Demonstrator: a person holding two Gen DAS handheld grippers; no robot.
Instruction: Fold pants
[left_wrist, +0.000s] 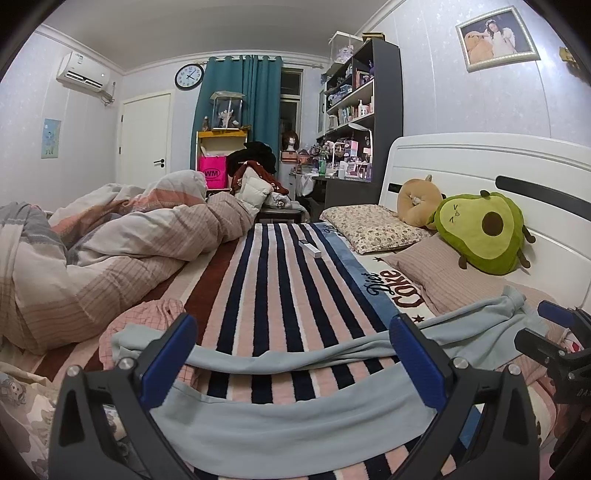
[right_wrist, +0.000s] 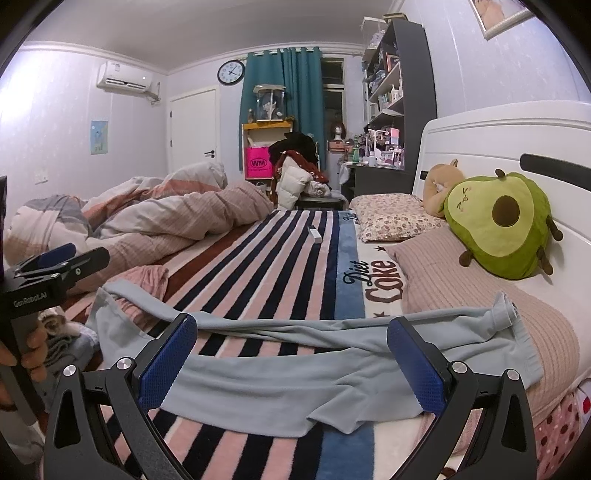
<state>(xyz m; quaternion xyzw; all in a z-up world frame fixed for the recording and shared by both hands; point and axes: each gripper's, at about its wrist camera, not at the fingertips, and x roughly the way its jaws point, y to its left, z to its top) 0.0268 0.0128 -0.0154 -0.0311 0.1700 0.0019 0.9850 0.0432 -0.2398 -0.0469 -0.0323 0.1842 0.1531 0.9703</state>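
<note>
Light blue pants (left_wrist: 295, 424) lie spread sideways across the striped blanket (left_wrist: 280, 280). One leg sits close to me and the other bows a little farther off. My left gripper (left_wrist: 293, 354) hangs low over them, open wide, its blue pads (left_wrist: 168, 363) apart with cloth passing under them. In the right wrist view the same pants (right_wrist: 277, 380) run from left to a cuff (right_wrist: 506, 314) resting on the pink pillow. My right gripper (right_wrist: 293, 354) is open over that end, holding nothing. A hand (right_wrist: 33, 350) holds the left gripper (right_wrist: 55, 262) at the left edge.
A bunched duvet (left_wrist: 110, 251) fills the bed's left side. A pink checked garment (left_wrist: 147, 317) lies by the pants. Pillows (left_wrist: 373, 225), an avocado plush (left_wrist: 484, 229) and the white headboard (left_wrist: 480, 158) line the right. A small white box (left_wrist: 310, 249) lies mid-blanket.
</note>
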